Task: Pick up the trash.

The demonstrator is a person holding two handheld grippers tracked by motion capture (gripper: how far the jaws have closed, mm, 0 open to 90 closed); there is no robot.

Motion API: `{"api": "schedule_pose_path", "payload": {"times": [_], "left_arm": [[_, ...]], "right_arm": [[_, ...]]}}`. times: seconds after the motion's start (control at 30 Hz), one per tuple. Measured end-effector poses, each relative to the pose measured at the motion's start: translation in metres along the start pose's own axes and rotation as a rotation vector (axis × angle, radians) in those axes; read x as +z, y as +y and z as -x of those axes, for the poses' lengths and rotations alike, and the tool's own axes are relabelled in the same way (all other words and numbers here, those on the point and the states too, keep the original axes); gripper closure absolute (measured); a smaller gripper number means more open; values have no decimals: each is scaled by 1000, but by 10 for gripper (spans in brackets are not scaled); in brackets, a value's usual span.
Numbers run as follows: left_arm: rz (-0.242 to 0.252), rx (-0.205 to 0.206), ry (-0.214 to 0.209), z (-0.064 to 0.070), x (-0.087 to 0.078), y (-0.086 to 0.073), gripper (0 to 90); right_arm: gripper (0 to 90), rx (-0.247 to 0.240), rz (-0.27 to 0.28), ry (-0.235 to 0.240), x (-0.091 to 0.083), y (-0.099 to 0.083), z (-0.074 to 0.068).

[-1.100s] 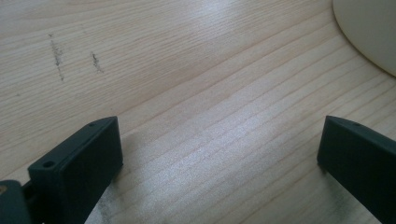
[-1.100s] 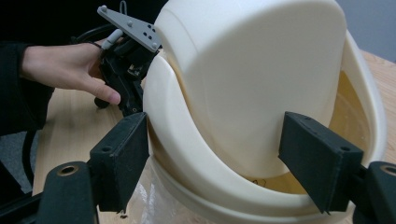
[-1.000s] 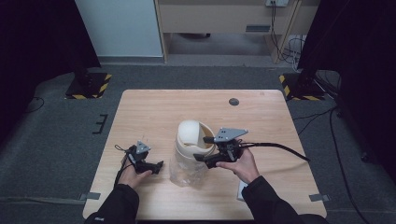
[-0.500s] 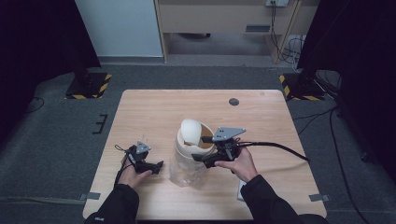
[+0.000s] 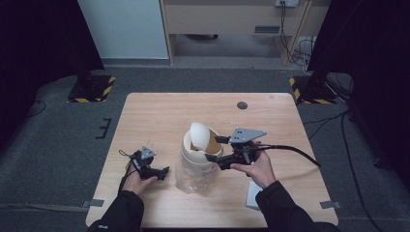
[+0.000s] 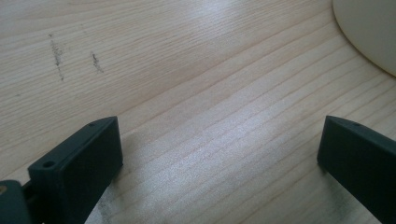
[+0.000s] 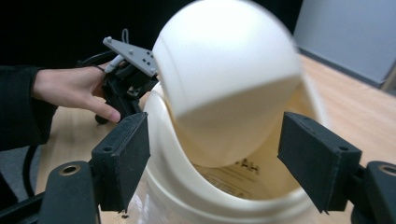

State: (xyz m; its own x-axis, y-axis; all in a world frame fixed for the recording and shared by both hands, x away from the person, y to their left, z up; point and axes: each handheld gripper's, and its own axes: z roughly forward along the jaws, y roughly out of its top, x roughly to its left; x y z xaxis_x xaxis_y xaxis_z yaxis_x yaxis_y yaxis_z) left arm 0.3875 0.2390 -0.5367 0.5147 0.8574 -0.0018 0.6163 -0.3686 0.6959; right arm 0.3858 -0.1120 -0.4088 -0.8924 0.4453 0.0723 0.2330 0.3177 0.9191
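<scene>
A cream bin (image 5: 196,157) with a swing lid (image 5: 201,136) stands at the middle of the wooden table (image 5: 159,116); its lower body looks clear. The lid is tilted and shows a dark gap. My right gripper (image 5: 215,149) is open just right of the bin's top, one jaw on either side of the lid (image 7: 224,79) above the rim (image 7: 182,186), touching nothing that I can see. My left gripper (image 5: 163,172) lies open low over the table to the bin's left. Between its jaws (image 6: 219,154) is bare wood, and the bin's edge (image 6: 373,32) is at the top right.
A small dark disc (image 5: 242,105) lies near the table's far edge. A white flat object (image 5: 254,194) sits by the right forearm at the near edge. The right gripper's cable (image 5: 295,151) trails to the right. The other hand (image 7: 70,88) with its gripper sits beyond the bin.
The bin's swing lid has tipped from a closed dome to a tilted position with a gap showing. The right gripper has shifted slightly at the bin's top. The left gripper has stayed put.
</scene>
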Motion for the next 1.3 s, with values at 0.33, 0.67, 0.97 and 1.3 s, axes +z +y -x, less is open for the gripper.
{"api": "schedule_pose_path", "payload": {"times": [0.33, 0.67, 0.97, 1.3], "left_arm": [[0, 0, 0, 0, 0, 0, 0], [0, 0, 0, 0, 0, 0, 0], [0, -1, 1, 0, 0, 0, 0], [0, -1, 1, 0, 0, 0, 0]], "right_arm": [[269, 33, 45, -121, -48, -12, 18], [308, 99, -19, -192, -80, -59, 33], [390, 152, -114, -215, -99, -97, 34], [480, 170, -217, -226, -101, -120, 38]]}}
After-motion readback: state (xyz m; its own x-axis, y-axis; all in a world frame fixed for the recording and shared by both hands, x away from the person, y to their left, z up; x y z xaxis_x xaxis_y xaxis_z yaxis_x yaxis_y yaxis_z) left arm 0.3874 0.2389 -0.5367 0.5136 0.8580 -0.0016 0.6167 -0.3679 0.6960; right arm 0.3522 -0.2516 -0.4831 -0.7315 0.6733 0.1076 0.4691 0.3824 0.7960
